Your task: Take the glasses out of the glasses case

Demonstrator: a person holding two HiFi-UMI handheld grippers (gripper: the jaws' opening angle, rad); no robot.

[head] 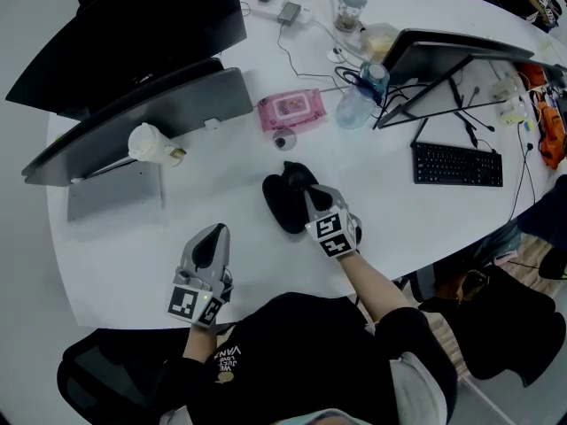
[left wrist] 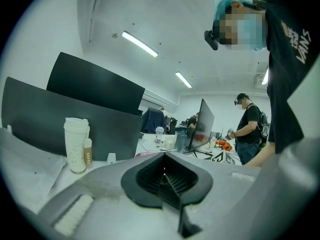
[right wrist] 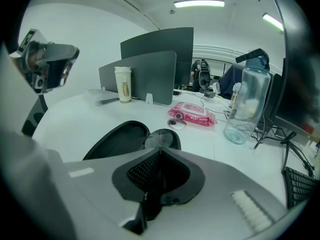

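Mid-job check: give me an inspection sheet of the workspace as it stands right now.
Surface: white table, mostly bare at the near side.
Job's things: glasses case lies open; glasses at the right jaws' tip.
Clutter: wipes pack, cup, bottle, keyboard.
Grippers: left gripper shut, empty, near the table's front edge; right gripper shut, seemingly pinching the glasses' rim.
Cables: thin cables across the far side.
Surroundings: monitors at the back; a person standing beyond.
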